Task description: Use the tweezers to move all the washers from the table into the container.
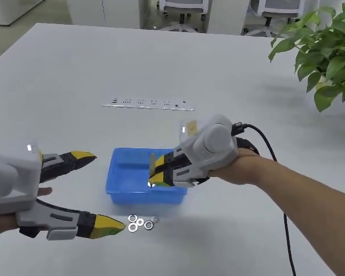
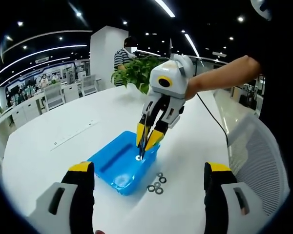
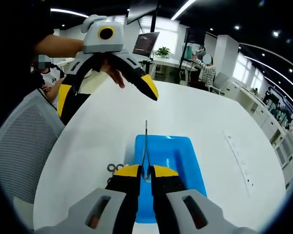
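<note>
My right gripper (image 1: 160,172) is shut on thin metal tweezers (image 3: 145,146) and hovers over the shallow blue container (image 1: 126,172). The tweezer tips (image 2: 139,155) point down into the container (image 2: 115,163); a small bright spot sits at the tips, and I cannot tell whether it is a washer. A few metal washers (image 1: 139,223) lie in a cluster on the white table just in front of the container, also seen as washers (image 2: 156,184) and washers (image 3: 112,168). My left gripper (image 1: 98,191) stands open to the left of container and washers, holding nothing.
A white power strip (image 1: 148,104) lies flat on the table behind the container. A green plant (image 1: 328,57) stands at the far right. A black cable (image 1: 267,144) trails from the right gripper. Office chairs stand beyond the far table edge.
</note>
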{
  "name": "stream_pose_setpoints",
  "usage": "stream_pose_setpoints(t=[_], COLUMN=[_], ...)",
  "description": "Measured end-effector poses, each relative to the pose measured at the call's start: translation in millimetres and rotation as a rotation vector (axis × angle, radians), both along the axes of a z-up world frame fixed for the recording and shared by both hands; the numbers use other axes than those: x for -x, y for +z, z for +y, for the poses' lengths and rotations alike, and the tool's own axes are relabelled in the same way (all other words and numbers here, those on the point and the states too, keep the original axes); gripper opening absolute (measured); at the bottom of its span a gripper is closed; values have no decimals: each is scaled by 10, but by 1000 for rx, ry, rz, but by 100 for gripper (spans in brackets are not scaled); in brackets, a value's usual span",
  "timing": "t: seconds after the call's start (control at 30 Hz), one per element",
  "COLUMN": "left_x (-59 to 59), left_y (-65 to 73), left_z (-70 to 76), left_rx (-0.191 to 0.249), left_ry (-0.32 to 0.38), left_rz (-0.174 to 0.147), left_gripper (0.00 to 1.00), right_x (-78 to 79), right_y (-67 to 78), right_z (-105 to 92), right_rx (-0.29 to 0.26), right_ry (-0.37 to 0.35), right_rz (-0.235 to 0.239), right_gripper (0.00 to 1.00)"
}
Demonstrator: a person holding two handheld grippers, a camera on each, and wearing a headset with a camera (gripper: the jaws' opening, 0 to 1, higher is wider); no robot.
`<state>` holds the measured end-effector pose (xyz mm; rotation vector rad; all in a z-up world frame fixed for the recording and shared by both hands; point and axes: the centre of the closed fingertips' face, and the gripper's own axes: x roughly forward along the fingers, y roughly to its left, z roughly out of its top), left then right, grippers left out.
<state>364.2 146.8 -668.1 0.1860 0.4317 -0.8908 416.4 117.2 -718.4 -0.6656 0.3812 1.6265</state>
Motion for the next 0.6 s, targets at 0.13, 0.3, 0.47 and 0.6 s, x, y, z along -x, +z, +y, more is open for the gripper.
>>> stream_pose_setpoints(t=[0.13,0.3,0.47,0.6], left_x=[-53,-121,-193,-252], left_y=[1,-3,-17,-10], left_z=[-3,-42,-101,-141], left_rx=[-2,-4,-8,-5], left_ry=[-7,-26,-53,-68], left_rz=[0,0,11,9], left_gripper=[99,98,94,92], right_x=[-49,-121,-178,-210], right_y=[-81,-143,-217,-263], right_z=[10,9,-8,-18], right_rx=[7,7,11,15], right_ry=[-1,-17,-24,-30], right_rz=[-1,5,16,24], right_gripper=[9,9,10,10])
